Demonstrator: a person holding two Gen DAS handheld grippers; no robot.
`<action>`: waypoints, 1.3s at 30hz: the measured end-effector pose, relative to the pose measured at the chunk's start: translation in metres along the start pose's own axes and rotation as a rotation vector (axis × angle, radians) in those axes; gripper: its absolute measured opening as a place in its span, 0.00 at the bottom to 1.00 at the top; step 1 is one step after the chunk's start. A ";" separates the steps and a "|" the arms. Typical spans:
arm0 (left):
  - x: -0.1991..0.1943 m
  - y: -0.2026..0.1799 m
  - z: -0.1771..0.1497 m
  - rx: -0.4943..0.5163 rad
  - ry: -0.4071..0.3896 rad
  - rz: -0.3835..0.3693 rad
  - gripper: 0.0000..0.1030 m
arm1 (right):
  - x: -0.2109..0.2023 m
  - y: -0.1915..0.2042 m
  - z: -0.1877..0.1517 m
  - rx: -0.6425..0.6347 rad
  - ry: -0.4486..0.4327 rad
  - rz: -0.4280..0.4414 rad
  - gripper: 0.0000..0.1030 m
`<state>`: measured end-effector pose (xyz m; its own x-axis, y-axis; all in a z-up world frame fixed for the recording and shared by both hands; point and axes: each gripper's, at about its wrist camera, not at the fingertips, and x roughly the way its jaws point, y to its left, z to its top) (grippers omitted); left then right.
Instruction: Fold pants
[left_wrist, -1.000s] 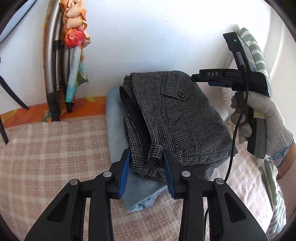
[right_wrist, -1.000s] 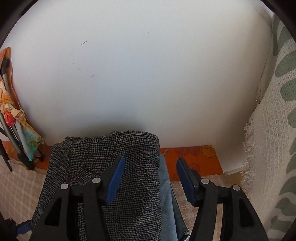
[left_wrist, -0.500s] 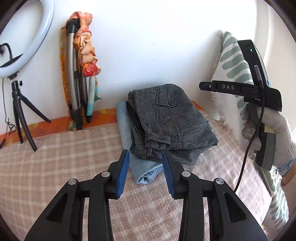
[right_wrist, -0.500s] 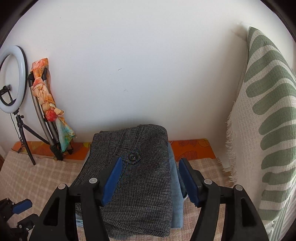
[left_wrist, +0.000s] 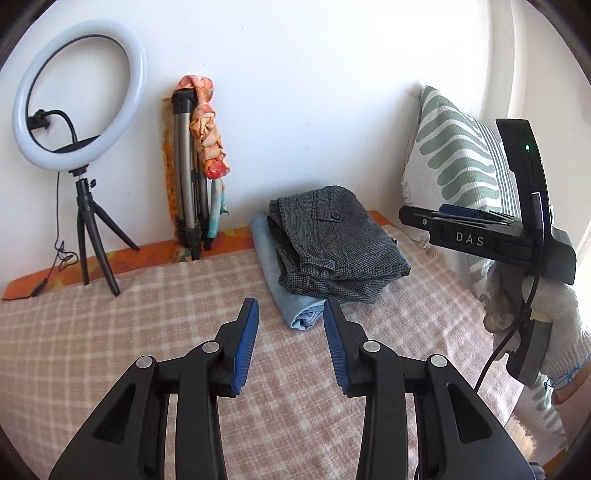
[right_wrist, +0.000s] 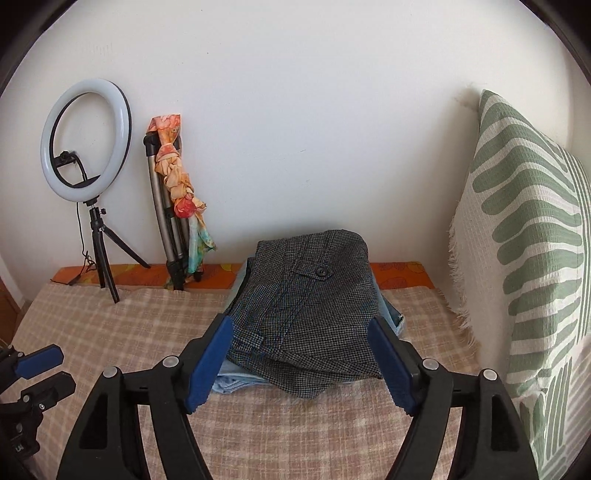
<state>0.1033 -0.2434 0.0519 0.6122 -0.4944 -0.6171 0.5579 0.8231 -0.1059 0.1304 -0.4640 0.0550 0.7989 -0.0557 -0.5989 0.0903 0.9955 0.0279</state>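
Folded grey houndstooth pants (left_wrist: 338, 245) (right_wrist: 308, 306) lie on top of a folded light blue garment (left_wrist: 288, 302) (right_wrist: 236, 378) at the back of the plaid bed cover. My left gripper (left_wrist: 291, 314) is open and empty, hovering well in front of the pile. My right gripper (right_wrist: 301, 338) is open and empty, just in front of the pile; it also shows at the right of the left wrist view (left_wrist: 480, 236), held by a gloved hand. The left gripper shows at the lower left of the right wrist view (right_wrist: 33, 369).
A ring light on a tripod (left_wrist: 79, 107) (right_wrist: 86, 136) and a folded stand with an orange scarf (left_wrist: 199, 158) (right_wrist: 177, 199) stand against the back wall. A green-patterned pillow (left_wrist: 454, 162) (right_wrist: 532, 258) leans at the right. The plaid cover (left_wrist: 110, 332) spreads leftward.
Both grippers have drawn back from the folded pile, open and empty. The pile has stayed in place and looks smaller in both views.
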 end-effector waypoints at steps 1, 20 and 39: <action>-0.005 0.000 -0.003 0.007 0.000 0.000 0.34 | -0.007 0.005 -0.006 0.001 -0.002 -0.010 0.81; -0.068 0.027 -0.066 0.048 -0.016 0.039 0.78 | -0.076 0.080 -0.092 0.070 -0.052 -0.042 1.00; -0.065 0.058 -0.104 0.047 0.017 0.104 0.78 | -0.080 0.106 -0.128 0.048 -0.111 -0.061 1.00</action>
<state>0.0380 -0.1342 0.0050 0.6590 -0.4015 -0.6360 0.5174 0.8558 -0.0041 0.0005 -0.3439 0.0035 0.8517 -0.1265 -0.5086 0.1666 0.9855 0.0337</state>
